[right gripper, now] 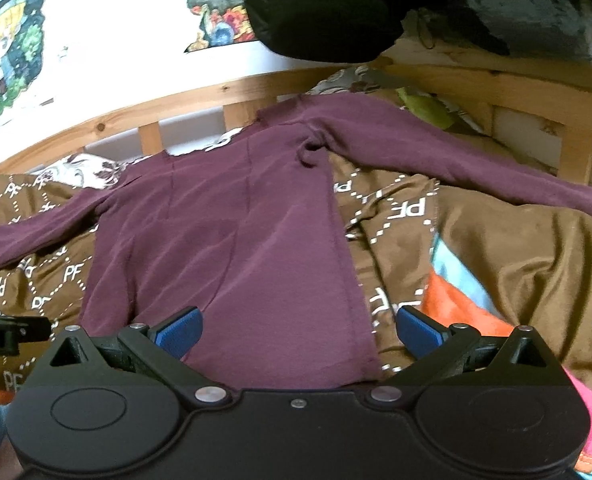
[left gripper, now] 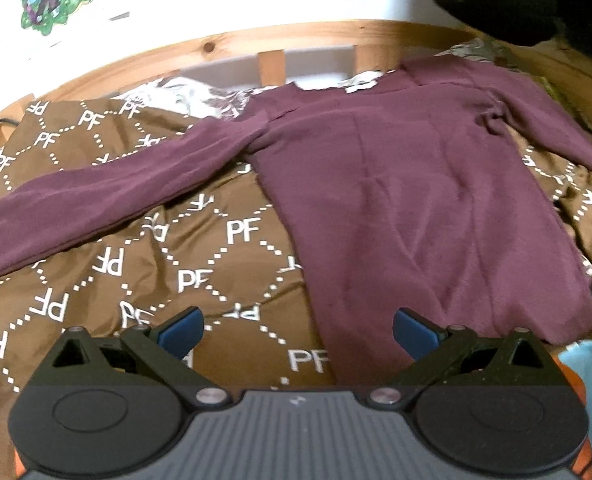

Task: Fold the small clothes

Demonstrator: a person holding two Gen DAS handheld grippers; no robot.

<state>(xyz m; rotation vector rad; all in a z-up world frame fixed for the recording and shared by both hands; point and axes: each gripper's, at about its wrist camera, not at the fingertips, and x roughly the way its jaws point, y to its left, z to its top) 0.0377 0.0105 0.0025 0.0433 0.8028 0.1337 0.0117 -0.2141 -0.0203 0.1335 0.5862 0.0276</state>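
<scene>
maroon shirt (left gripper: 416,200) flat | both hand-held grippers (left gripper: 298,332) (right gripper: 298,332) agape, empty | right view only: orange cloth (right gripper: 452,312)

Both wrist views face the sweater (left gripper: 416,200) closely (side by side).

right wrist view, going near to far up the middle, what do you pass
right tongs → maroon top → wooden bed rail → white wall
</scene>
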